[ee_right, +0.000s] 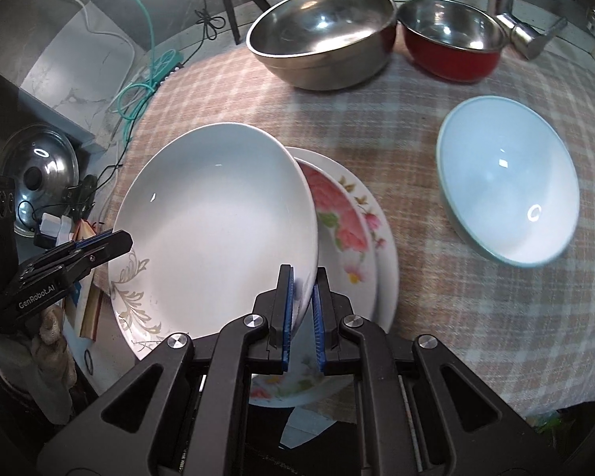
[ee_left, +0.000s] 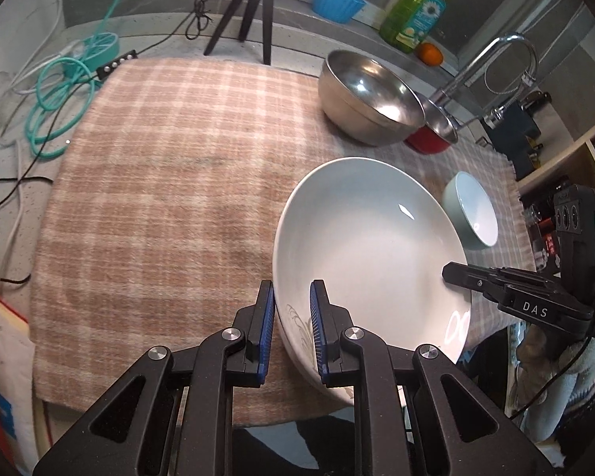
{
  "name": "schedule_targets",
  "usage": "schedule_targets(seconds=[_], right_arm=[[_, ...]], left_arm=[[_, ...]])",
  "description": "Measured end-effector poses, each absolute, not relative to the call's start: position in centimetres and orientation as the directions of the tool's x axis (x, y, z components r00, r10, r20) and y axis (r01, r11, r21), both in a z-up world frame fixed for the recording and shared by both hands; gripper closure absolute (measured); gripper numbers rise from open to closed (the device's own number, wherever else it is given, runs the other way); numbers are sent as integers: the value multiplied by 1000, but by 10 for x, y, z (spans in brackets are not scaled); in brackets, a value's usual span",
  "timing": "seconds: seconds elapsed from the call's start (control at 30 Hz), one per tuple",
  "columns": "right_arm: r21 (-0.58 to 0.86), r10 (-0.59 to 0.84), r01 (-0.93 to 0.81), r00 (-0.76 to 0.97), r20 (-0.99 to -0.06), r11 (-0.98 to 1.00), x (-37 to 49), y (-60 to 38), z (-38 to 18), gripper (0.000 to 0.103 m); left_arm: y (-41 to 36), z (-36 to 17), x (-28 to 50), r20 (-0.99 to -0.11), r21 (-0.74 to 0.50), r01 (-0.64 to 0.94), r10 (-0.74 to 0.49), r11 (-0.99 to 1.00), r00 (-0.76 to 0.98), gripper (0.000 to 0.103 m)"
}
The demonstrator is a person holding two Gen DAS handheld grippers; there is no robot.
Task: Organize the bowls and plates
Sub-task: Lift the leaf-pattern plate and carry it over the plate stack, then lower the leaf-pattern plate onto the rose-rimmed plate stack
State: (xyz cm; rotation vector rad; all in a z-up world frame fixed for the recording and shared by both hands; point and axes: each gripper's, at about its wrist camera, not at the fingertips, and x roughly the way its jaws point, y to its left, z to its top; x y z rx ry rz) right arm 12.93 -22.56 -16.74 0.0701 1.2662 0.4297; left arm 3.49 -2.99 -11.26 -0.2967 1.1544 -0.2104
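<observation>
A: Plaid-clothed table (ee_right: 476, 317), big steel bowl (ee_right: 321, 35) at the back. Where's the white gold-leaf plate (ee_right: 218, 230)?

B: Tilted over the floral plate (ee_right: 353, 238)! Left gripper (ee_left: 292, 329) and right gripper (ee_right: 302, 317) both have fingers pinching its rim, on opposite sides.

A: Pale blue bowl (ee_right: 507, 186) sits apart.

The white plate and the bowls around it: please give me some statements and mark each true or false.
1. Both tongs, left and right, grip the white plate. True.
2. The white plate lies flat on the cloth. False: it is tilted above the flowered plate.
3. The red bowl stands beside the steel bowl. True.
4. The pale blue bowl is stacked inside the steel bowl. False: it stands alone on the cloth.
</observation>
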Motion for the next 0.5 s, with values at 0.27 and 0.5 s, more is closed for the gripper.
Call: schedule_targets(seconds=[0.27, 0.5], right_arm=[[260, 324, -265, 235, -917, 929, 126, -238, -173, 93], [231, 301, -279, 244, -922, 932, 126, -238, -174, 93]], left_arm=[[-45, -120, 34, -876, -324, 28, -311, 946, 368, 87], [-50, -125, 33, -887, -308, 30, -298, 951, 354, 87]])
